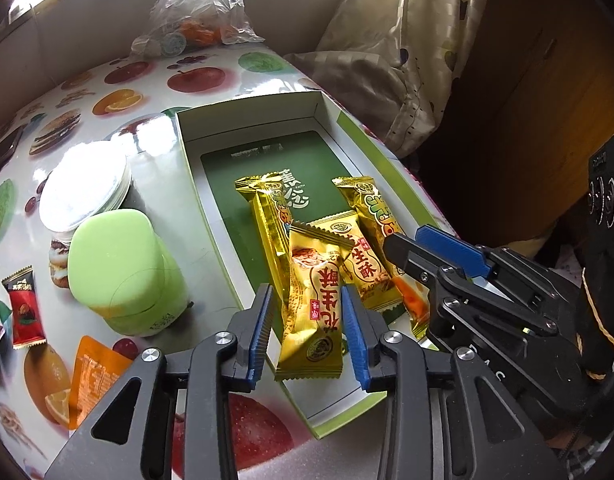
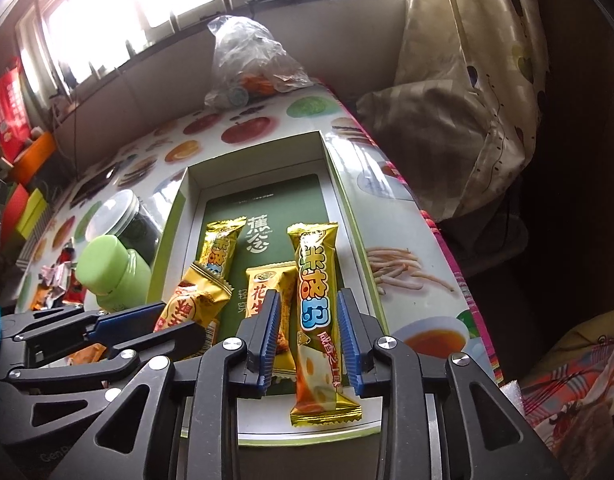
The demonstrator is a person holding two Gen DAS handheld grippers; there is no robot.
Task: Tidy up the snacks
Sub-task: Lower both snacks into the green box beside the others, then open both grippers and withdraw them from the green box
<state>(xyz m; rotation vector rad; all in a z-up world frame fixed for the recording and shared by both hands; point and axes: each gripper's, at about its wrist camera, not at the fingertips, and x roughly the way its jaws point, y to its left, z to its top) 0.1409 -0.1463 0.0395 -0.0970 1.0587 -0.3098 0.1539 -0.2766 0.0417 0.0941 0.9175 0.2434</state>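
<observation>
Four gold snack packs sit in the green-rimmed box [image 1: 327, 124] on the bench [image 1: 155, 80]. My left gripper [image 1: 307, 328] straddles the peanut crisp pack [image 1: 313, 312], fingers spread on either side with gaps visible, so it's not pinched; that pack lies tilted over the near box wall and partly on a long gold bar [image 1: 269, 232]. My right gripper [image 2: 309, 336] brackets the rice roll bar [image 2: 317, 312], also spread, not clamping. Risks, as I judge: the peanut pack's foil is slick and could squirt out or slide off the wall onto the bench if I close off-centre; the two grippers are just beside each other and could collide; a clumsy nudge could shove the light box toward the bench edge. More loose snacks, a red candy pack [image 1: 25, 308] and an orange sachet [image 1: 93, 380], wait near the green jar [image 1: 123, 272].
</observation>
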